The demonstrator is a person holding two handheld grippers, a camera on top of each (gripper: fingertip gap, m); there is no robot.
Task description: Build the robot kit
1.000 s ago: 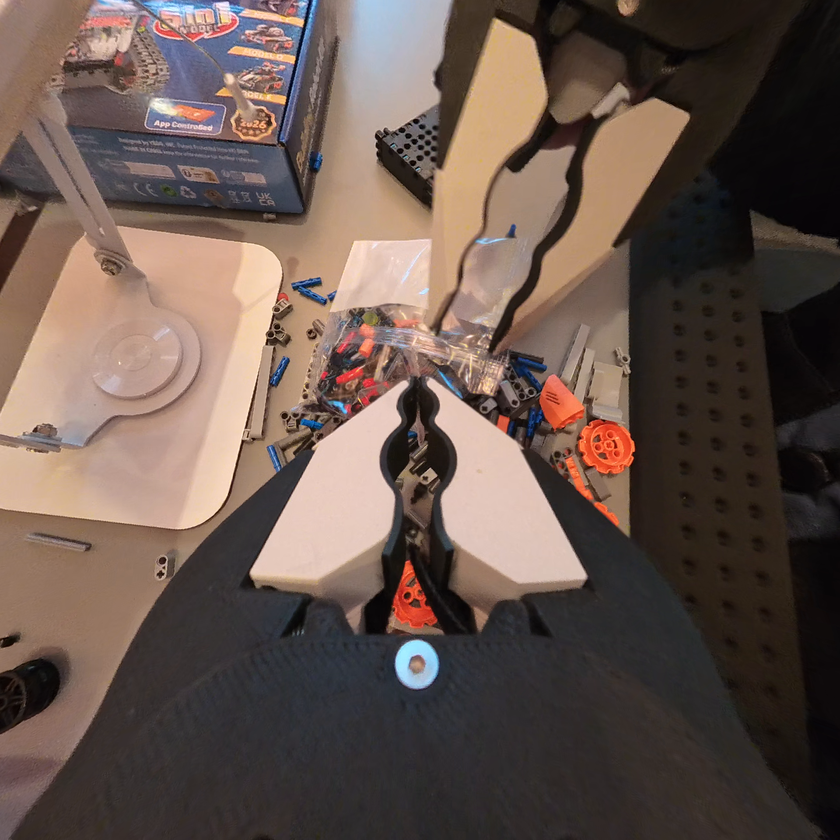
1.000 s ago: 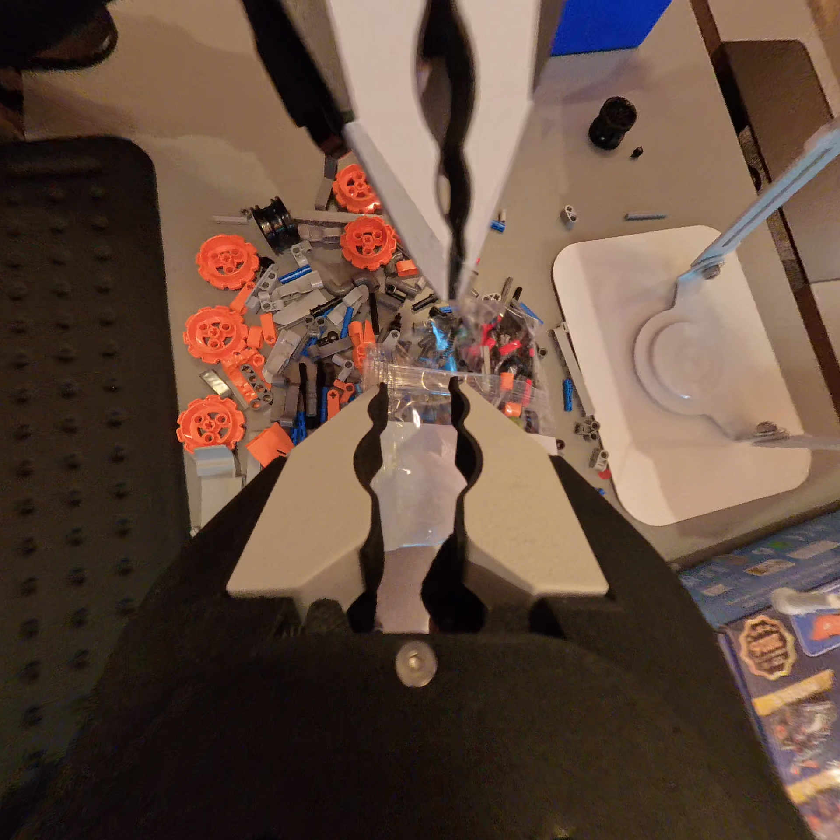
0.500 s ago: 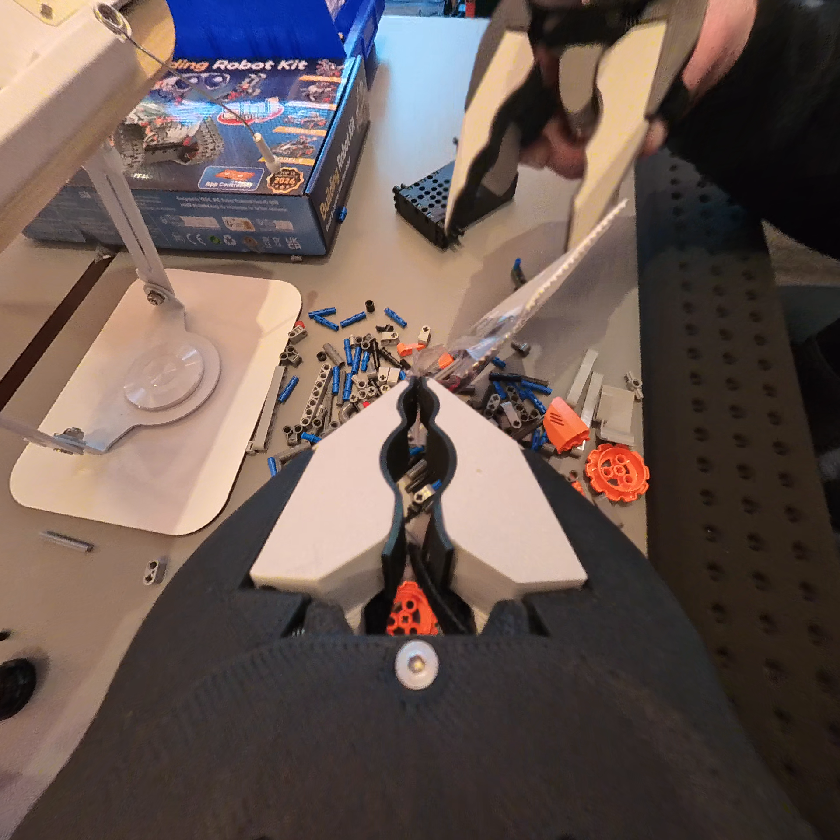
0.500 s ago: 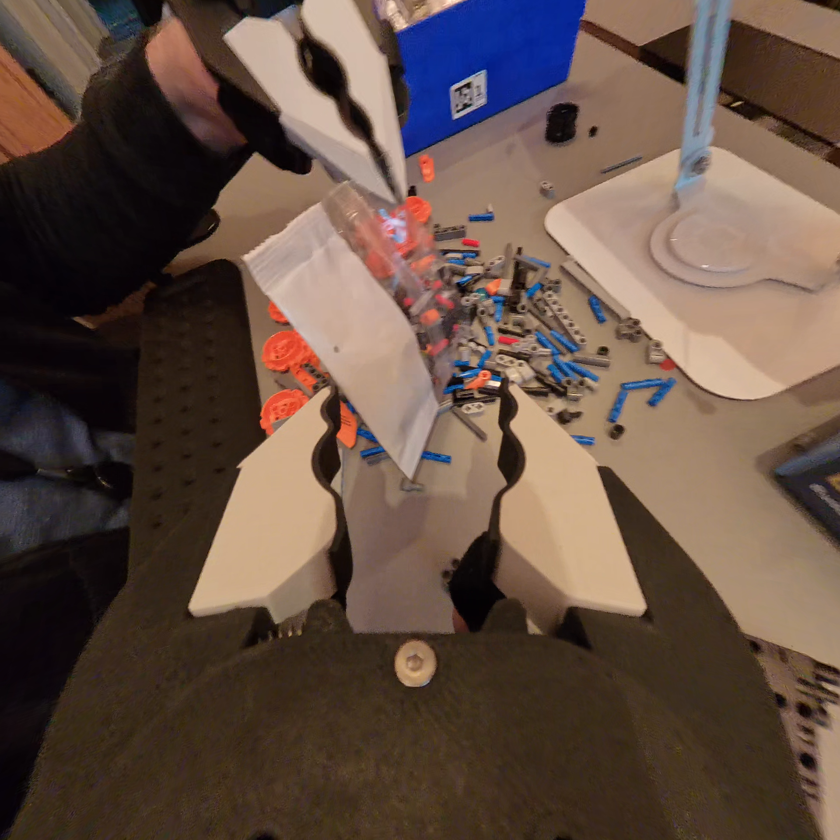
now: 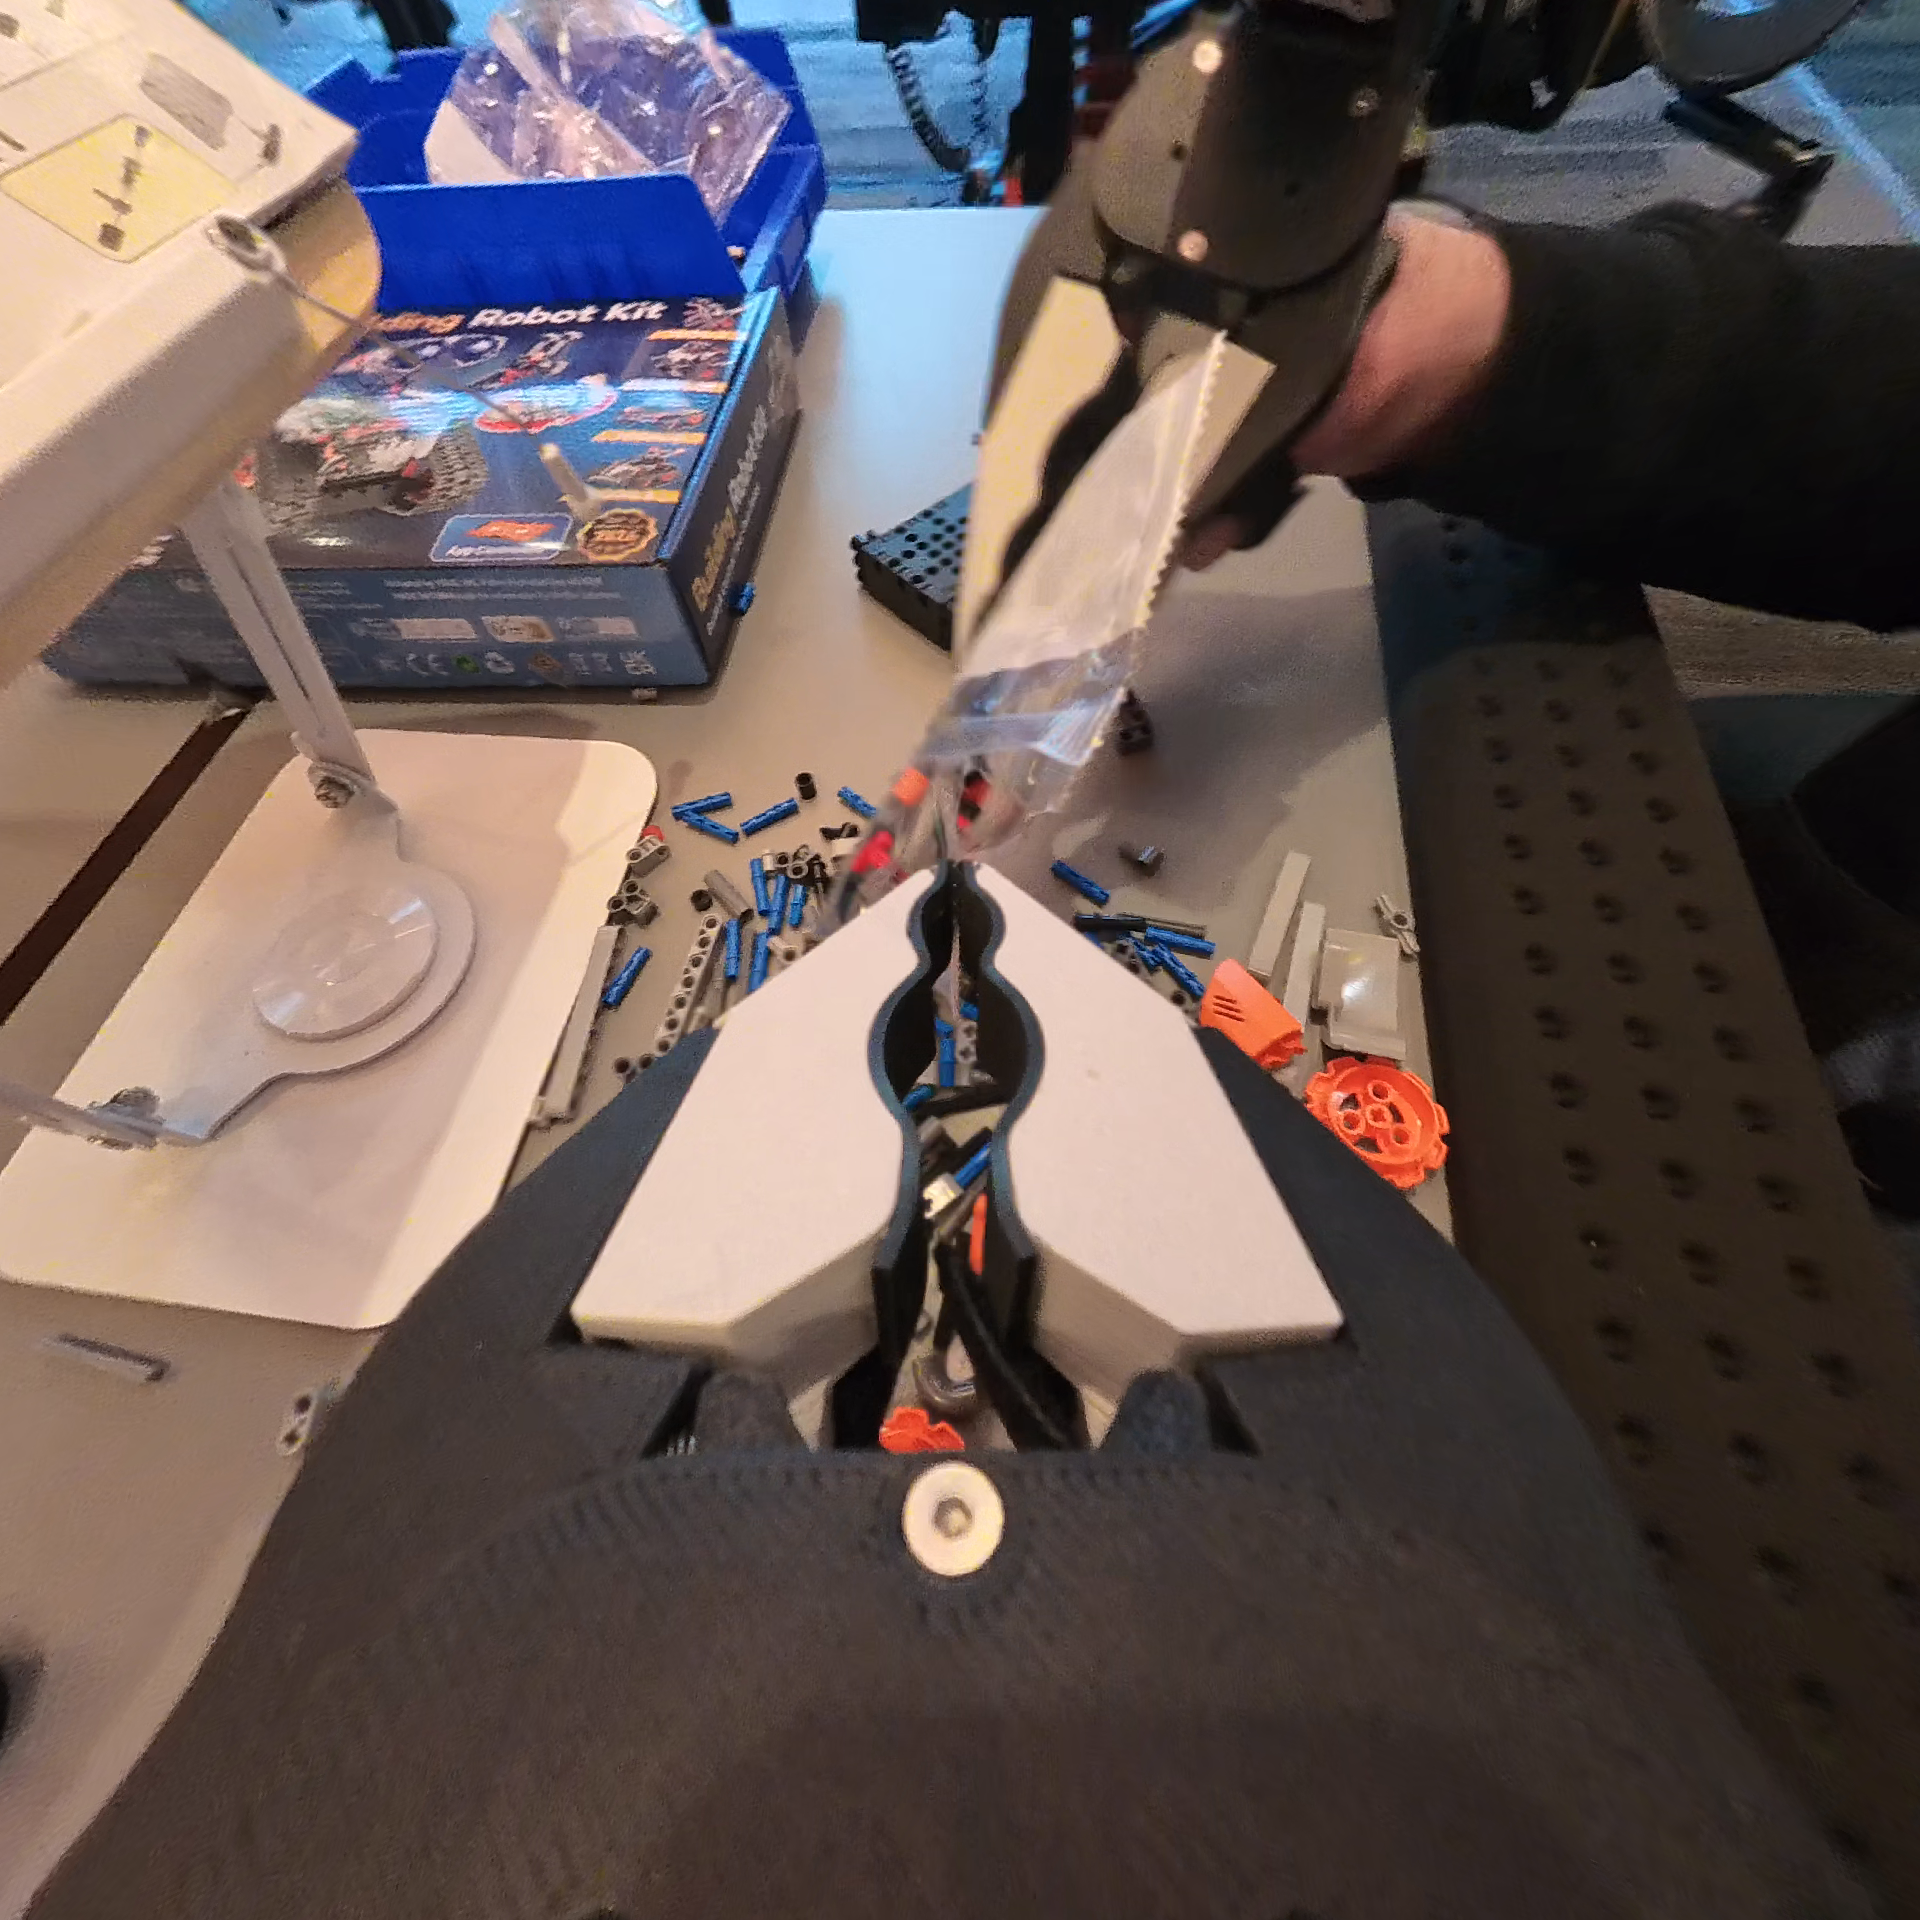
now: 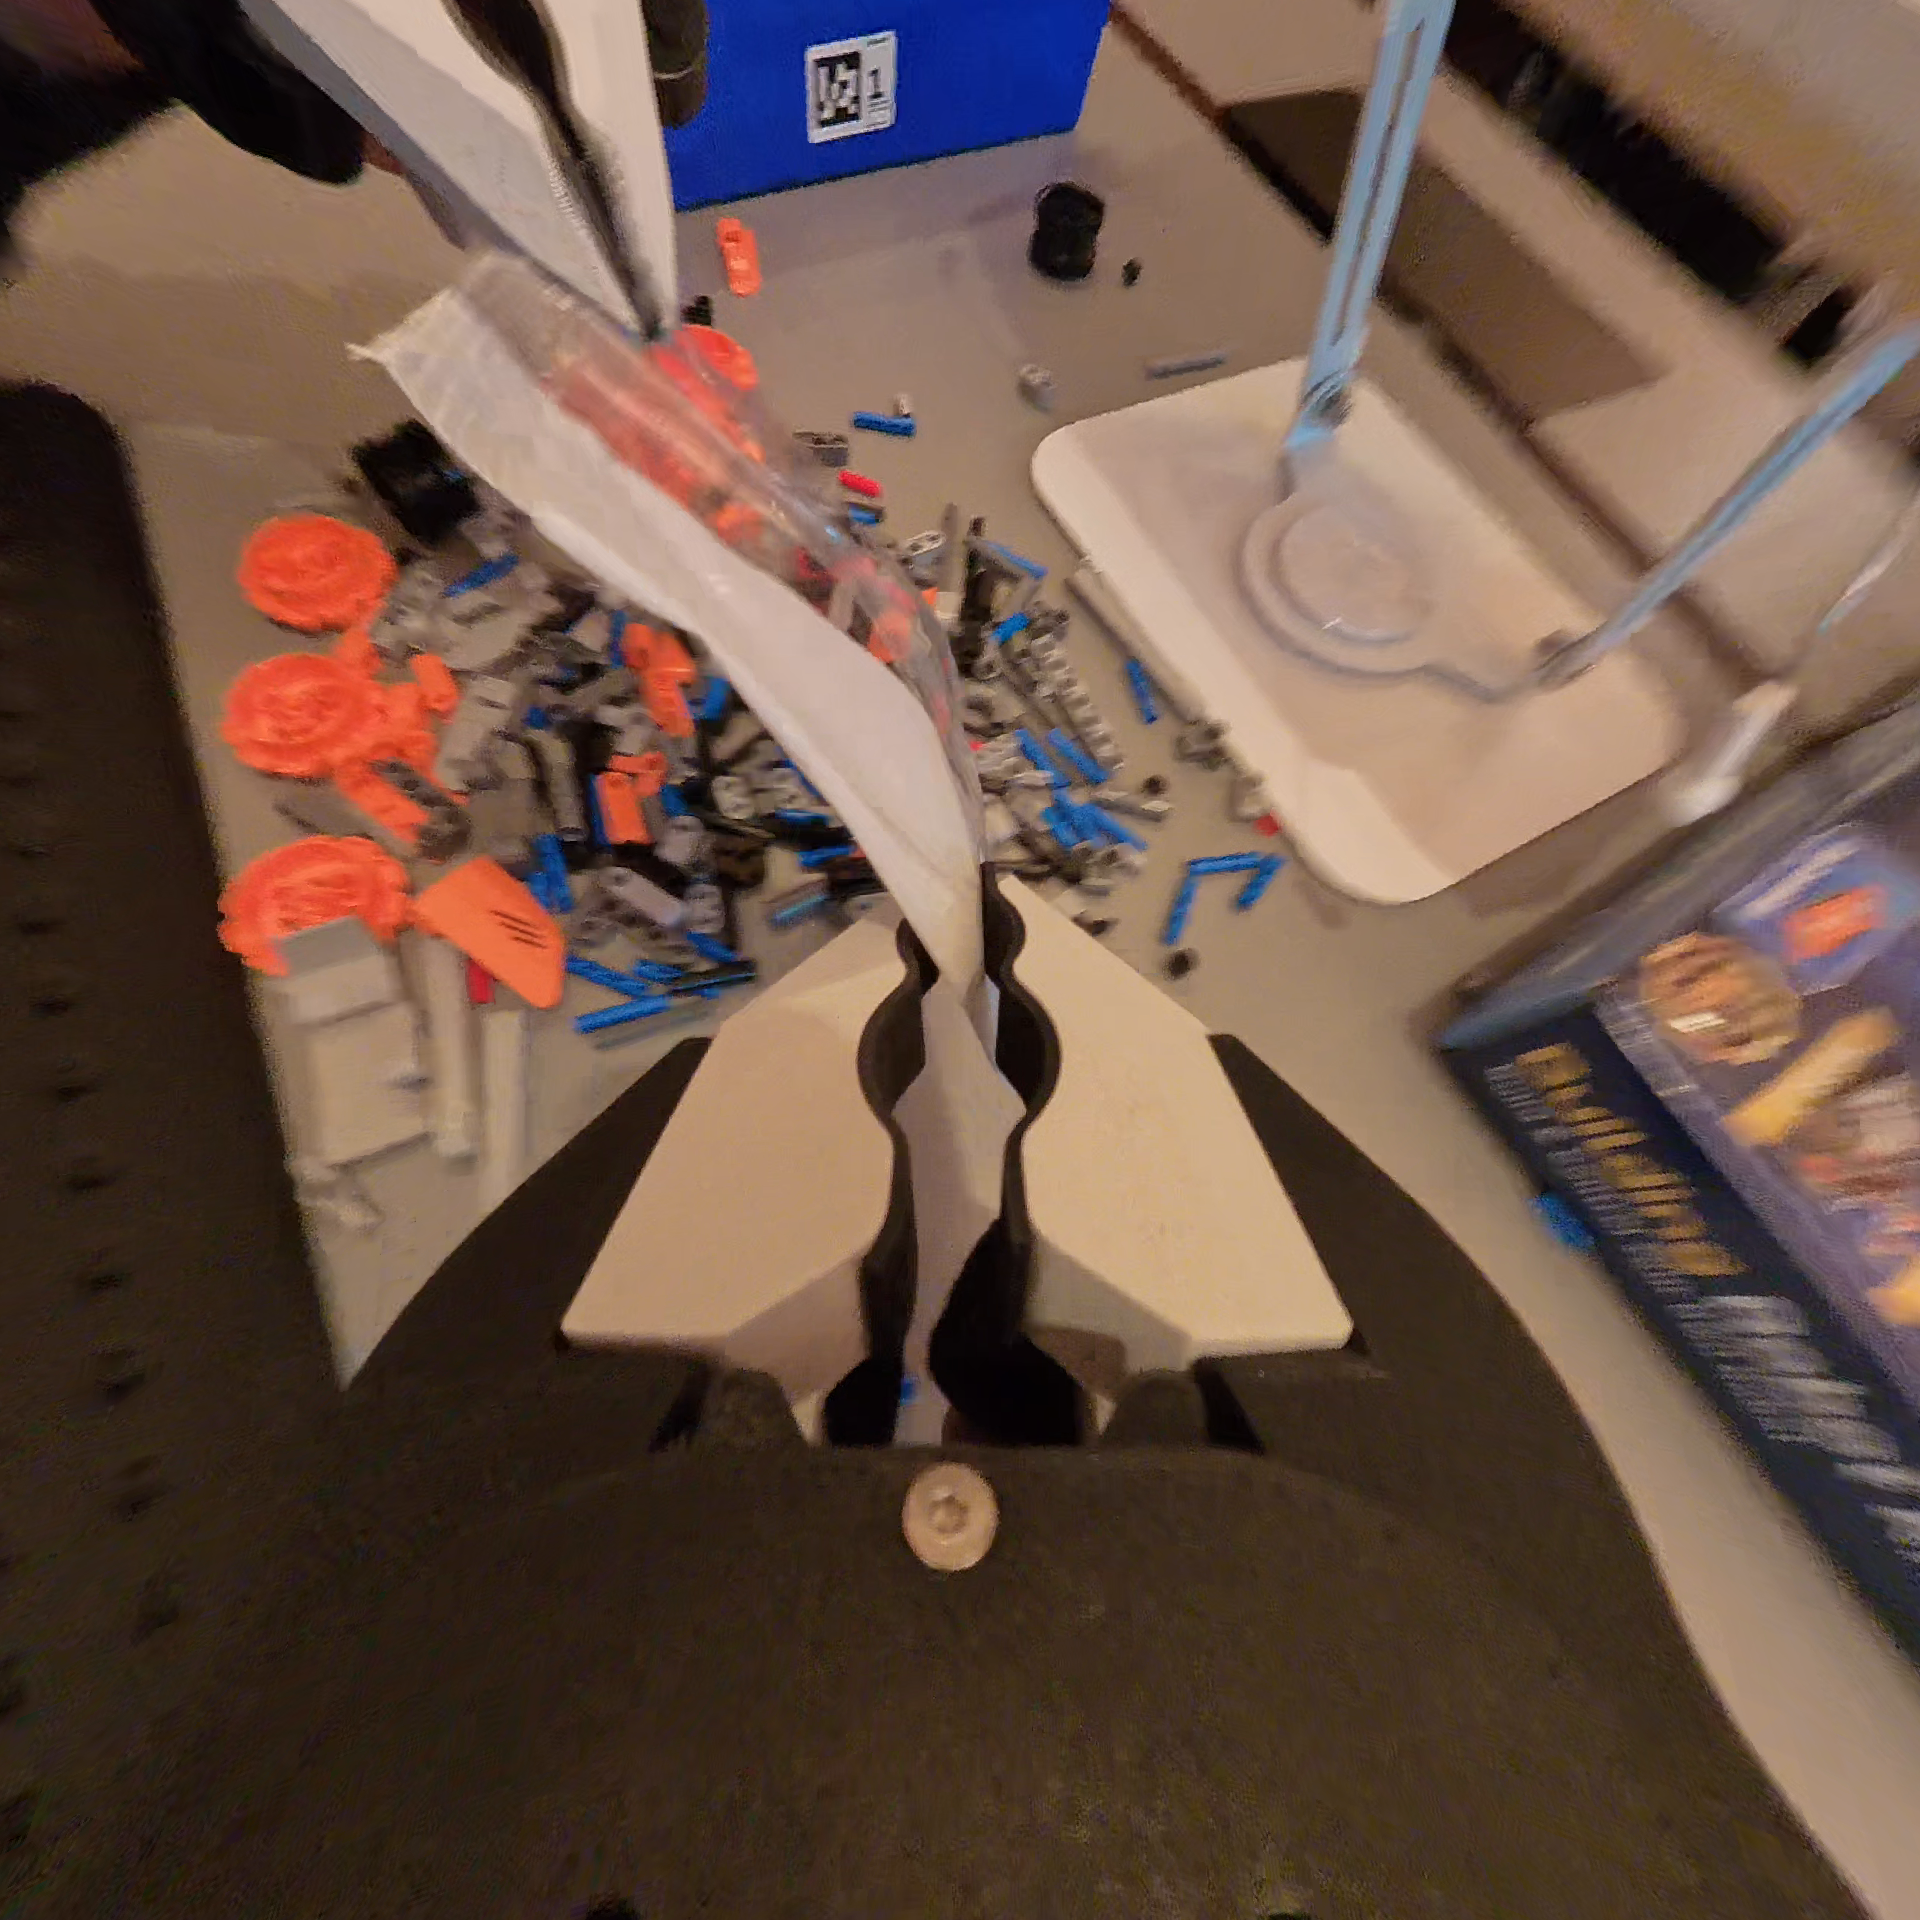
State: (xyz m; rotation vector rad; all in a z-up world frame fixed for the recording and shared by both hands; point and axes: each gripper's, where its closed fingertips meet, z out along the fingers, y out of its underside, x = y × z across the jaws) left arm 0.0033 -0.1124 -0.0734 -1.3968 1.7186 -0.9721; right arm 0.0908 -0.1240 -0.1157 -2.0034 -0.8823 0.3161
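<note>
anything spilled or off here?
Yes: small building pieces lie scattered loose across the table. The plastic bag hangs stretched between the right tool and left tool.

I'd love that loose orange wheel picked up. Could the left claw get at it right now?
Probably not yet: the left claw is shut on the plastic bag, shared with the right claw. The orange wheel itself lies uncovered.

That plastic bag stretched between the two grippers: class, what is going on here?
A person holds two grippers. The left gripper is shut on one end of the clear plastic bag, and the right gripper is shut on its white end. The bag hangs stretched above the table, with red and orange pieces inside. Loose building pieces lie scattered underneath, beside a white stand base.
</note>
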